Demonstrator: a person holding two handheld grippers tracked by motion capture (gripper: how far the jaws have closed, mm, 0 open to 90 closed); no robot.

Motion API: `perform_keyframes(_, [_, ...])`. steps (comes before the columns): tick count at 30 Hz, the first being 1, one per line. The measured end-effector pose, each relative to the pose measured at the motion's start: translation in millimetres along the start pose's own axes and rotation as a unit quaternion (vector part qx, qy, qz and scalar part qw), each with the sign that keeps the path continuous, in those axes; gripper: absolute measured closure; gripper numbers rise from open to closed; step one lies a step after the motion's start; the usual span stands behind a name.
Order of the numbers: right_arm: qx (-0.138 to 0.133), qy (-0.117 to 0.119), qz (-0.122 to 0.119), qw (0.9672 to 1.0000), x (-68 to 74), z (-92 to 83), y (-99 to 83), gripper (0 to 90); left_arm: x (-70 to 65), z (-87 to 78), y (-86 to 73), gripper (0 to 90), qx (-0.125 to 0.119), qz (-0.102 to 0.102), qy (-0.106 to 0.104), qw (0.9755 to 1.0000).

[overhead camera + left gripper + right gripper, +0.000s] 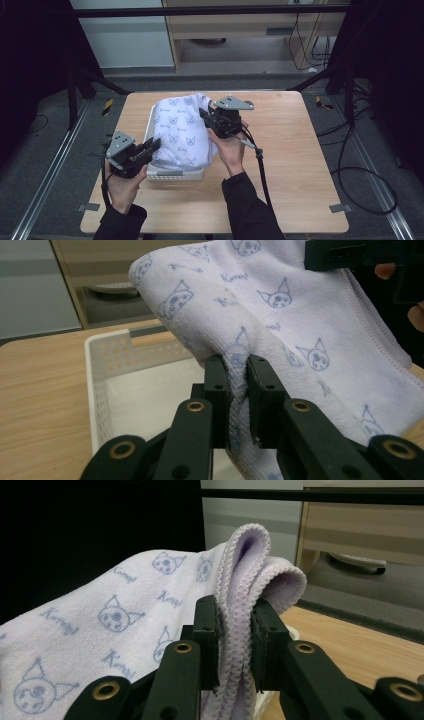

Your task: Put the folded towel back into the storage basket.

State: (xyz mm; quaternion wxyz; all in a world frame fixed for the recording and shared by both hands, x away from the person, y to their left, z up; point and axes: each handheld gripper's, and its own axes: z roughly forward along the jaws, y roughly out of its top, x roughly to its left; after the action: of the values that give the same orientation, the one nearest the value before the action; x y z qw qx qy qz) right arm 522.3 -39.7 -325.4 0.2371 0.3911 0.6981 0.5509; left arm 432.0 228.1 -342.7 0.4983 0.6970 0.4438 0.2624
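The towel (181, 131) covers most of the basket (176, 174) on your table (300, 150). Your left hand-held gripper (154, 145) pinches its near fold low; your right hand-held gripper (204, 114) clamps the hemmed edge higher.

White basket (175, 174) largely hidden beneath the draped towel (182, 131), contents unseen.
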Motion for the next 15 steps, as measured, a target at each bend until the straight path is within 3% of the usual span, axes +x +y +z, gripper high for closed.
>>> perform_keyframes(3, [0.007, 0.005, 0.003, 1.0000, 2.1, 11.0, -1.3, 76.2, 5.6, 0.0, -0.5, 79.9, 0.000, -0.005, 0.005, 1.0000])
perform_keyframes(15, [0.009, 0.012, 0.002, 0.9999, 8.6, 27.1, 5.4, 76.1, 21.6, -0.5, -1.3, 80.0, -0.004, -0.019, 0.017, 0.9997])
